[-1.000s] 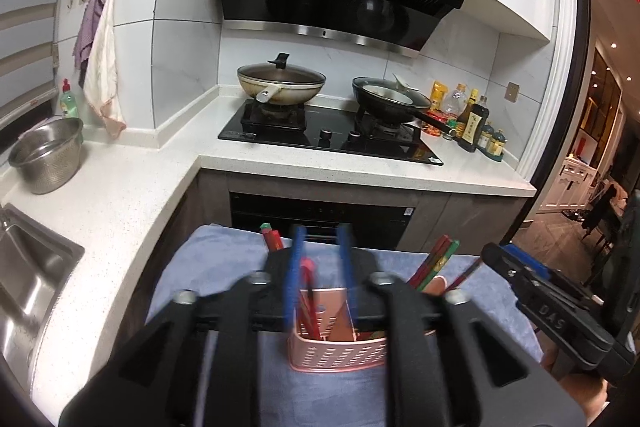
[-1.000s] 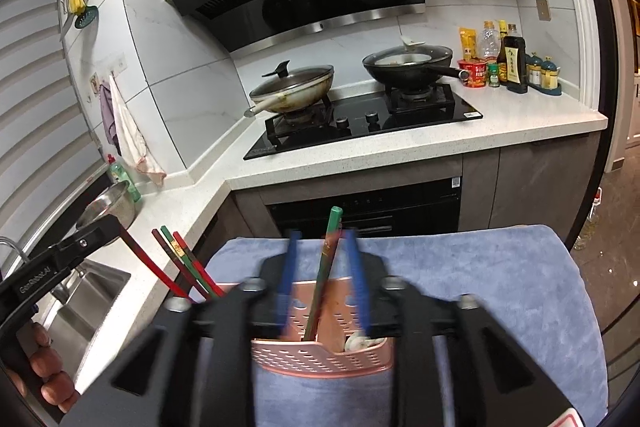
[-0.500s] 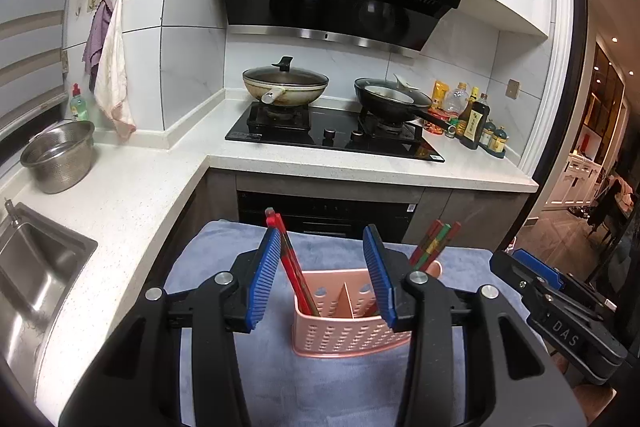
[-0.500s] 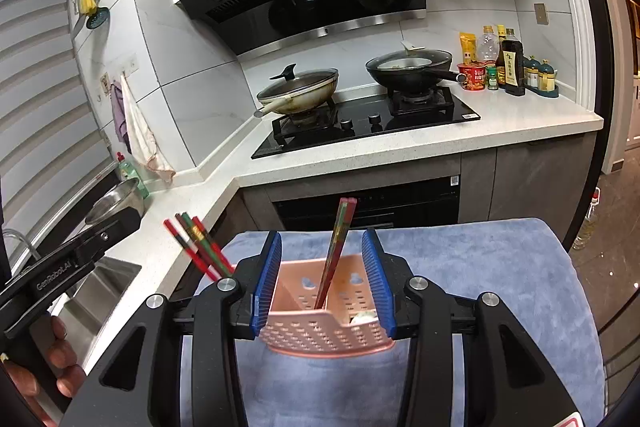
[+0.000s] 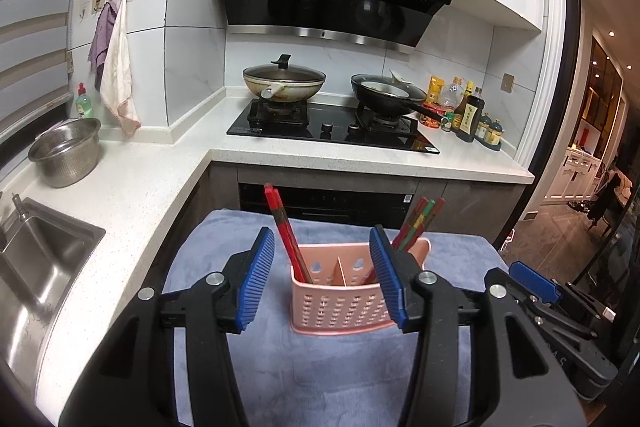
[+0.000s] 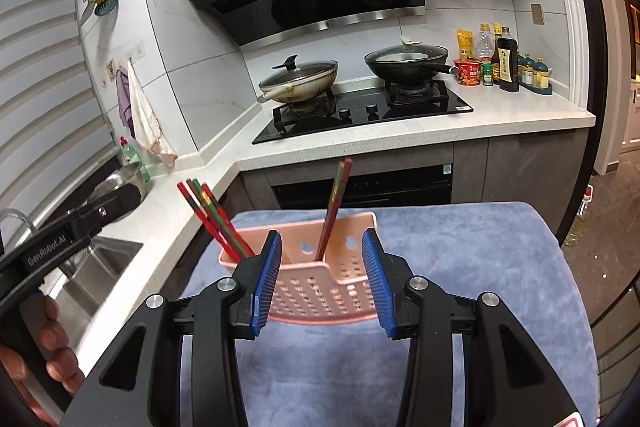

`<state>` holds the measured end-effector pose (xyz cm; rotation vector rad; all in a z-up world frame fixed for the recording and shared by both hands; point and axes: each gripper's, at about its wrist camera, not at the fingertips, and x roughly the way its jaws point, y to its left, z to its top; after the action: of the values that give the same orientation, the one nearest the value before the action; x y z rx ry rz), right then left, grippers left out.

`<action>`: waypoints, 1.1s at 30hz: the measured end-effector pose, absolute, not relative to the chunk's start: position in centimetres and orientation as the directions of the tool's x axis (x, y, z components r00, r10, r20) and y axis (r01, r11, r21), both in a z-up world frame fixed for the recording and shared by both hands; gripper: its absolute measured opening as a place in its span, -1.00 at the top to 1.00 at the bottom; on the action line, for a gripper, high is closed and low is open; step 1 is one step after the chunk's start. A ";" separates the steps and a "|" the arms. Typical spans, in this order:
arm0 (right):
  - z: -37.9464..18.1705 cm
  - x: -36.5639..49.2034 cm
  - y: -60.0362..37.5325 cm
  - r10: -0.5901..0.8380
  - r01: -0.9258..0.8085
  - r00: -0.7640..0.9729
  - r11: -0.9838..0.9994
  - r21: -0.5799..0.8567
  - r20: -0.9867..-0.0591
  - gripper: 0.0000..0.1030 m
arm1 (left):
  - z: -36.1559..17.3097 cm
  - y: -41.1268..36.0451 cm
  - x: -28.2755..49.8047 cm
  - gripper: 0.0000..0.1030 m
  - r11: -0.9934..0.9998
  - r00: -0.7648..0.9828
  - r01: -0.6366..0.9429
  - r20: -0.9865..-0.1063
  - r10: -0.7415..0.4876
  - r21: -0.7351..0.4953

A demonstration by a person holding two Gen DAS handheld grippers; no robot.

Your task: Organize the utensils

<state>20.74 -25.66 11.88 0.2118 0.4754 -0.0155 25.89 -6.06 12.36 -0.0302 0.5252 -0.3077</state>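
Observation:
A pink perforated utensil holder (image 5: 340, 301) with two compartments stands on a blue towel (image 5: 340, 367); it also shows in the right wrist view (image 6: 316, 287). Red chopsticks (image 5: 286, 233) lean in its left compartment and a red-green bundle of chopsticks (image 5: 416, 227) leans in its right one. In the right wrist view one pair (image 6: 334, 205) stands mid-holder and a bundle (image 6: 212, 219) leans left. My left gripper (image 5: 324, 283) is open and empty, just before the holder. My right gripper (image 6: 320, 285) is open and empty, also just before it.
A white L-shaped counter (image 5: 132, 195) holds a steel sink (image 5: 36, 267), a steel bowl (image 5: 66, 151) and a black hob (image 5: 332, 129) with two pans. Bottles (image 5: 468, 113) stand at the right end. The towel's right edge drops to the floor.
Both grippers opened and let go of chopsticks, which now stand in the holder. Both grippers drew back and up from the holder.

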 end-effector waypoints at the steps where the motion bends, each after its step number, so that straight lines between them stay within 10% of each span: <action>1: 11.7 20.4 -25.5 0.030 0.065 0.888 0.980 0.188 -0.459 0.17 | 12.2 -6.0 25.7 -0.07 0.955 0.820 0.278 -0.491 -0.293 -0.104; 18: 8.4 15.2 -23.7 0.001 0.061 0.854 0.993 0.102 -0.520 -0.23 | 8.4 -5.8 20.0 -0.79 0.980 0.821 0.200 -0.547 -0.162 0.010; 24: 7.7 14.1 -24.1 0.031 0.059 0.841 0.987 0.148 -0.540 -0.69 | 7.4 -5.4 18.7 -0.86 0.982 0.813 0.184 -0.567 -0.137 0.028; 33: 6.8 12.5 -24.2 -0.055 0.133 0.829 0.986 0.102 -0.556 -0.87 | 5.7 -5.0 17.0 -0.86 0.986 0.787 0.165 -0.606 -0.113 0.031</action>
<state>12.48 -24.24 6.84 0.1384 0.5853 -0.1000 17.04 -4.95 5.70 0.0835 0.6479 -0.1498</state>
